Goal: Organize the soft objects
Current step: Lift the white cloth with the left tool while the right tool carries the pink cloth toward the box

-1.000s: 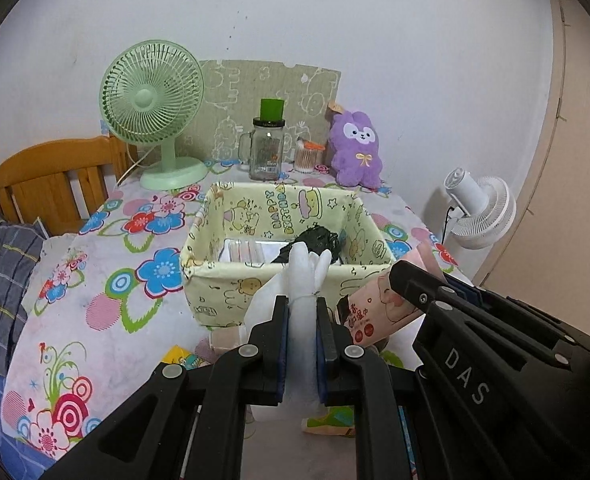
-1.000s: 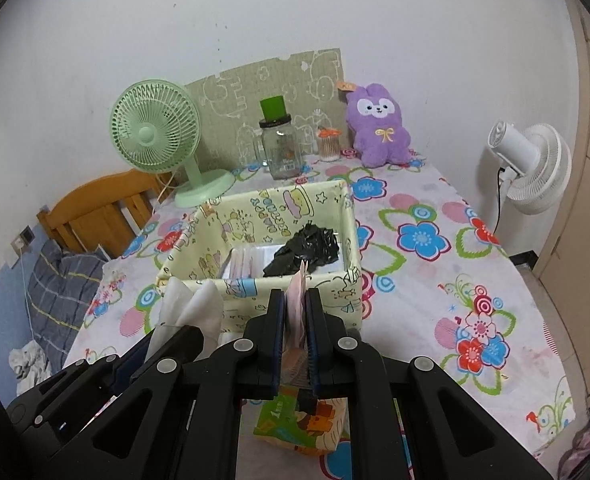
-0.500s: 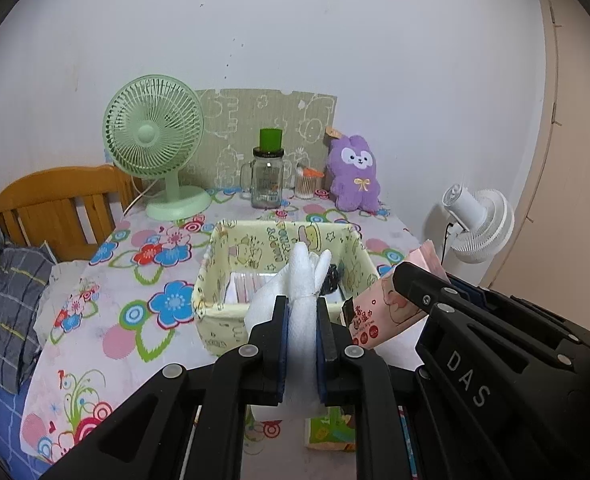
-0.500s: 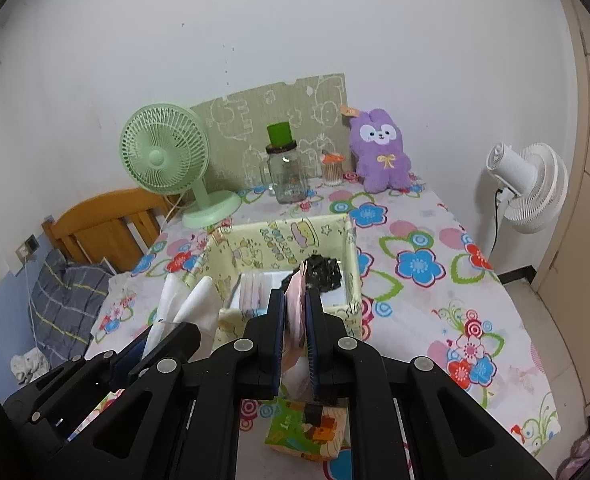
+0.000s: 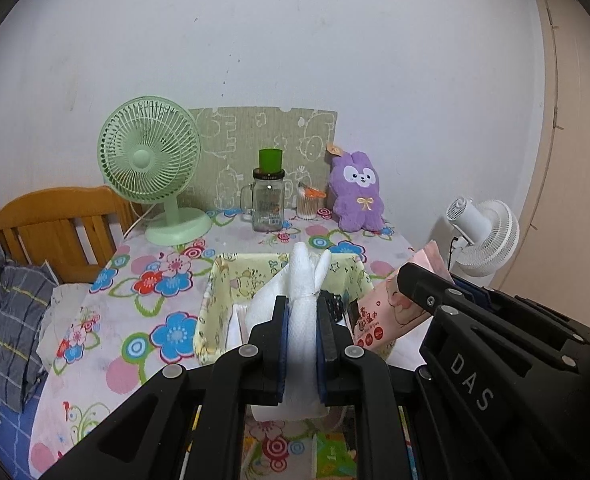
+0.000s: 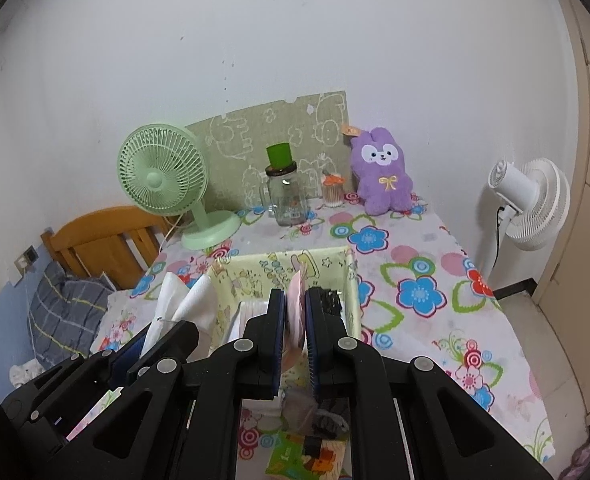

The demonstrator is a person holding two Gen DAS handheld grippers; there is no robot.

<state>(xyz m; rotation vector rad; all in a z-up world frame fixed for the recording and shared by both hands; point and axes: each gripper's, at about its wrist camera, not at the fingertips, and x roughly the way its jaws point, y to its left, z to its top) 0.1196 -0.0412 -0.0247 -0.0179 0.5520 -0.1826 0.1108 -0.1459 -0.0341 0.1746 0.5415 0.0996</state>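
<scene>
Currently, left gripper [image 5: 301, 312] is clamped on a white cloth [image 5: 301, 276], and right gripper [image 6: 295, 308] on a pink wipes pack [image 6: 295, 300]; both items stand above the yellow fabric basket [image 6: 347, 280].

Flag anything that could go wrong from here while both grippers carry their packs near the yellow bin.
1. The left gripper pinches the white tissue pack by a narrow, bunched part; its bulk hangs below, so it might slip free.
2. The right gripper holds the pink wipes pack by a thin edge, which could peel out.
3. The two grippers sit close together over the yellow fabric bin; lowering both at once could knock them together or fold its soft wall.
</scene>
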